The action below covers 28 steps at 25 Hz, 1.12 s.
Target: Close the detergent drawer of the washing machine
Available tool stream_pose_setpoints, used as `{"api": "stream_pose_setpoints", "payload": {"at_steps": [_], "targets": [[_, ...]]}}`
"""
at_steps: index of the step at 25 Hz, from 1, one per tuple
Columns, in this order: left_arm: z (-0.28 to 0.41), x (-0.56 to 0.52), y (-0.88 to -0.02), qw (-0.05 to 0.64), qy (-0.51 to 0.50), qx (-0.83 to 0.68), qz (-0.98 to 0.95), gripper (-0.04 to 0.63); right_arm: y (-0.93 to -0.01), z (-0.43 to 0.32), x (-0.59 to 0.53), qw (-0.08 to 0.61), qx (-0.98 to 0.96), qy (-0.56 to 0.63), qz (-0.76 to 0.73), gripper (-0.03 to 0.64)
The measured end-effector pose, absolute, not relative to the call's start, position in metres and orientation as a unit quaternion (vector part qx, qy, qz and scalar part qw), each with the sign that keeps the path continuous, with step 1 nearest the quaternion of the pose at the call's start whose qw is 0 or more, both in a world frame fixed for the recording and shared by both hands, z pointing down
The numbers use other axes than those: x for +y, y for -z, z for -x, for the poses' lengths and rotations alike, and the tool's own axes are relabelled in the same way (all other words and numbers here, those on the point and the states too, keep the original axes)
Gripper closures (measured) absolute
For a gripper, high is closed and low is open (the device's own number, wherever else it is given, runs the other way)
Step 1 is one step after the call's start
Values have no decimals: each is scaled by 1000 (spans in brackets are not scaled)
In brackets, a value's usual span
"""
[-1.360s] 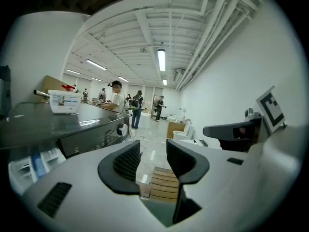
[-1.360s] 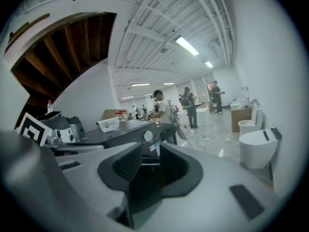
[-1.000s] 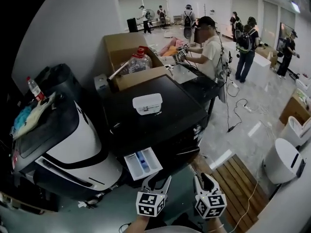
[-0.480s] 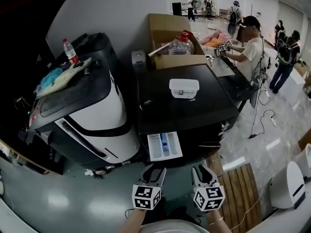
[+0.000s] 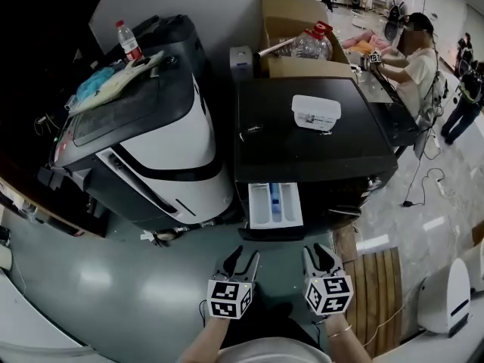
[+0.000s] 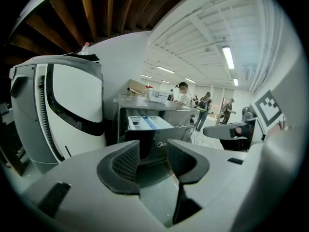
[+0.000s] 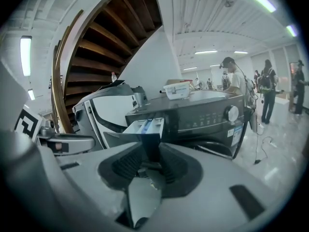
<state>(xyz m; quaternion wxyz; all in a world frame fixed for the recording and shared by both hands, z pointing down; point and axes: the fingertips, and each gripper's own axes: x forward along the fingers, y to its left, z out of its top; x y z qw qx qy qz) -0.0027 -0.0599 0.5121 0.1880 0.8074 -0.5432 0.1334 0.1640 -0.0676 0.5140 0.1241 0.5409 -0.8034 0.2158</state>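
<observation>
Hovering low in the head view over the grey floor (image 5: 113, 278), two grippers sit side by side. The left gripper (image 5: 246, 255) has its jaws spread with nothing between them, and the right gripper (image 5: 318, 252) likewise stands parted and empty. Just past them, one detergent drawer (image 5: 275, 204) sticks out of the front of the black washing machine (image 5: 318, 146), clear of both grippers, with one blue insert down its middle. One slatted wooden board (image 5: 374, 274) lies on the floor to the right. One white lidded box (image 5: 316, 112) rests on the washer's top. To its left stands one white-and-black machine (image 5: 162, 146), carrying one water bottle (image 5: 128, 39) and a bundle of cloth (image 5: 113, 85). Behind the washer, one cardboard box (image 5: 291, 21) holds one big clear jug (image 5: 310, 45). One person (image 5: 418, 55) works at a table (image 5: 376, 88) beyond; farther figures are too small to count.
</observation>
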Motion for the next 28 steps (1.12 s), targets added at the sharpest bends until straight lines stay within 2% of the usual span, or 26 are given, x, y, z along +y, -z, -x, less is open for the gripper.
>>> {"api": "stream_pose_setpoints", "payload": {"at_steps": [16,28], "targets": [[23,-86,-570,235,-152,-551,-786,428,-558,-164,-91,158,-794,-230,-540,518],[17,-105,-579,232,-157,-531,-800,404,-566,-162,-109,163,-792,-226,-543,518]]}}
